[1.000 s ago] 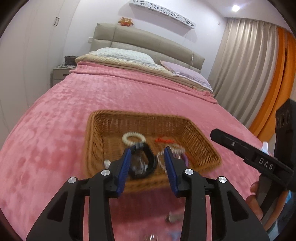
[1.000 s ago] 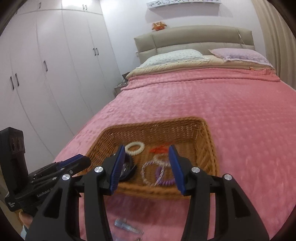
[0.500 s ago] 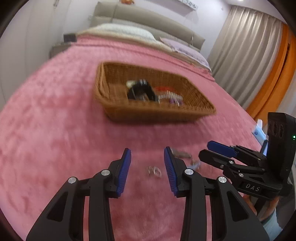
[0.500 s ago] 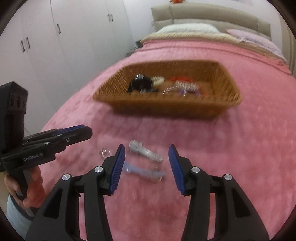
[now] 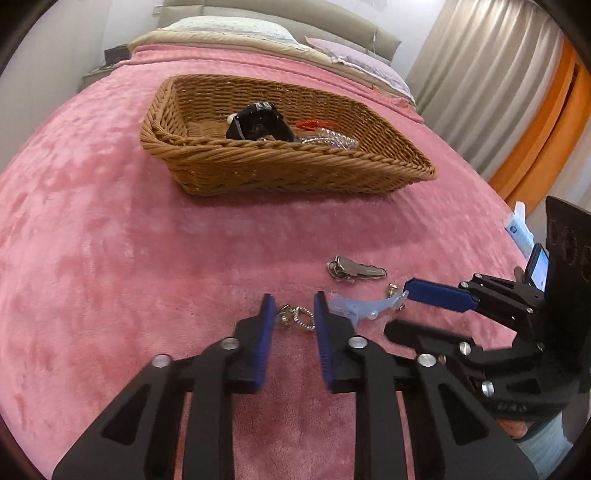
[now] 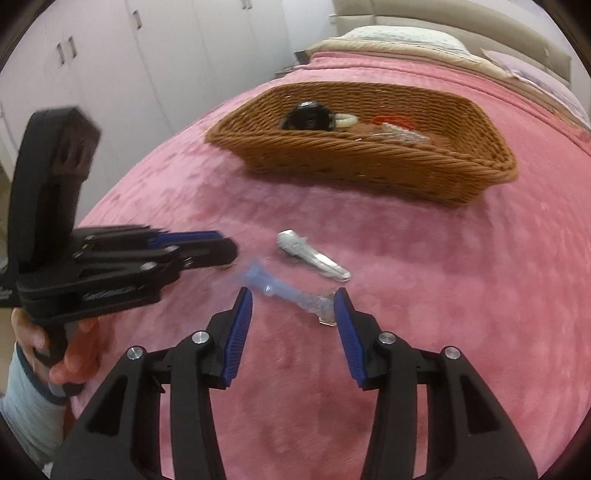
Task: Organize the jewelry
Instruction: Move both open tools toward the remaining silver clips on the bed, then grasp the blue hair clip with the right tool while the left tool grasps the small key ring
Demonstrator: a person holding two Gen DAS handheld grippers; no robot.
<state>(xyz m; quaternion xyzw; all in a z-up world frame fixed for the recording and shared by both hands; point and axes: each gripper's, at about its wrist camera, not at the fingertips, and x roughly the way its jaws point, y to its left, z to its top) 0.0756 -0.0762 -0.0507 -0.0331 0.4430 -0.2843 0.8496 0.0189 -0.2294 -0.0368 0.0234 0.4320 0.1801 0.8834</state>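
A wicker basket on the pink bedspread holds a black watch, a cream ring, a red piece and clear beaded bracelets. My left gripper is open, low over a small silver chain piece that lies between its fingertips. My right gripper is open over a pale blue hair clip, its fingers on either side. A silver hair clip lies beyond on the bedspread.
Pillows and headboard at the far end. White wardrobes to the left. Curtains to the right. A small gold bit lies near the blue clip.
Both grippers came back from above the basket and dropped low to the bedspread in front of it. The left now frames the chain piece, the right the blue clip.
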